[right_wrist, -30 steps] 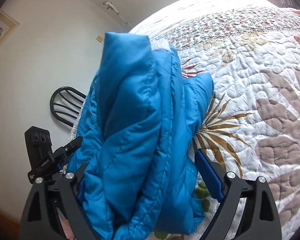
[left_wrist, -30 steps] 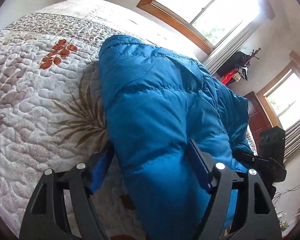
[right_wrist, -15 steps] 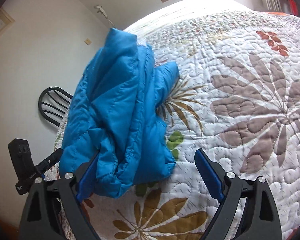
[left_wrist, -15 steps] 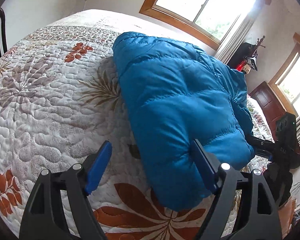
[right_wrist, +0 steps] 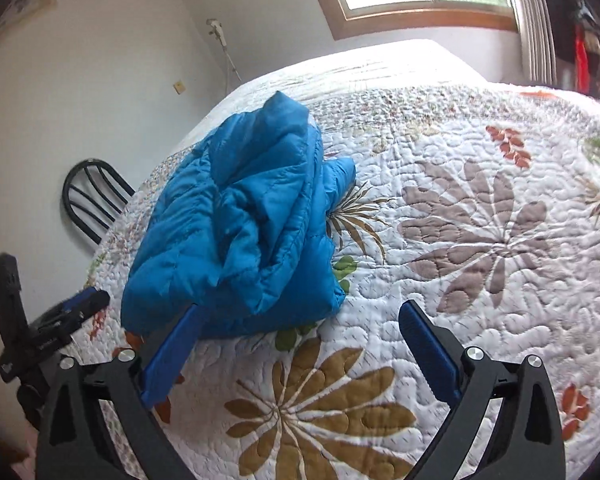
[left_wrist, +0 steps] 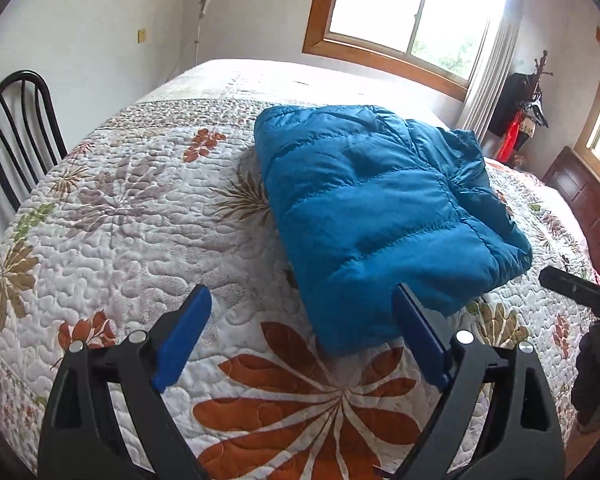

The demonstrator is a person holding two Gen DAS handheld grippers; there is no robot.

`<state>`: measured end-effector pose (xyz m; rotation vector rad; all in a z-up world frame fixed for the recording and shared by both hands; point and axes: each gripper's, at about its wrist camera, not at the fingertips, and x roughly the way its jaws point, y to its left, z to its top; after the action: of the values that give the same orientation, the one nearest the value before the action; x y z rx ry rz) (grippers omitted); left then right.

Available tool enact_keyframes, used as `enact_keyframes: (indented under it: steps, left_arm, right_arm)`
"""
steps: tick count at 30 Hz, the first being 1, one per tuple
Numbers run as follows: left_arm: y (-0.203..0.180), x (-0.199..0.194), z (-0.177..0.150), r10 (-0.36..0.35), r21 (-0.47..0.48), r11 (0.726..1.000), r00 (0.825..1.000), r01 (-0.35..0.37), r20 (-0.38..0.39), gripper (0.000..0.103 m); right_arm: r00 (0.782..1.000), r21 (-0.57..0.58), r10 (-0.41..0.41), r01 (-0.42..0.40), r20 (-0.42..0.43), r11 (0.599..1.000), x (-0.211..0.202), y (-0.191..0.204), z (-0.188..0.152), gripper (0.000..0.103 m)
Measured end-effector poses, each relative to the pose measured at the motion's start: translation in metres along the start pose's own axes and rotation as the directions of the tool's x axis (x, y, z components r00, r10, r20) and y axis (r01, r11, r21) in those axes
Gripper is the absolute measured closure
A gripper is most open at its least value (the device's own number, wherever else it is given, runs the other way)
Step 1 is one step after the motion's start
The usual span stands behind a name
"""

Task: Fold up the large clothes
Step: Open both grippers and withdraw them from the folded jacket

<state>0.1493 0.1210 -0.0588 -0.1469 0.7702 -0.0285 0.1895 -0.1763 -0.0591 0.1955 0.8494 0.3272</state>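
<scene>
A blue puffer jacket (left_wrist: 372,208) lies folded in a thick bundle on the quilted bed (left_wrist: 120,220). My left gripper (left_wrist: 300,296) hovers just short of the jacket's near corner. Its jaws are opening, with only quilt between the blue pads. In the right wrist view the jacket (right_wrist: 240,220) shows its rumpled side. My right gripper (right_wrist: 300,312) stands near the jacket's lower edge, which overlaps the left fingertip. Its jaws are opening too and press on nothing. Each view catches the other gripper at its edge: the right gripper (left_wrist: 572,288) and the left gripper (right_wrist: 80,304).
A black metal chair (left_wrist: 16,132) stands by the bed's left side against the wall. Dark wooden furniture (left_wrist: 580,192) and a rack with red and black items (left_wrist: 520,120) are at the right. Floral quilt (right_wrist: 480,220) spreads to the right of the jacket.
Both grippers have let go of the jacket, drawn back from it and lifted. Their jaws have widened. The jacket now rests on the bed, farther off in both views.
</scene>
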Motion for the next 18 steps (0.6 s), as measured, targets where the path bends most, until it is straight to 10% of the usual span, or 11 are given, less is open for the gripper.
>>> enact_keyframes:
  steps: [6,18]
  left_arm:
    - [-0.005,-0.04,-0.014,0.077,-0.044,0.996,0.995,-0.075,0.058,0.007]
    - [-0.027,-0.087,-0.046,0.164,0.01,0.986,0.984,-0.165,0.065,0.005]
  right_arm:
    - [0.991,-0.147,-0.132,0.133,0.016,0.98,-0.022,0.029,-0.027,0.004]
    - [0.988,-0.159,-0.146,0.153,0.054,0.975,-0.068,0.06,-0.061,0.004]
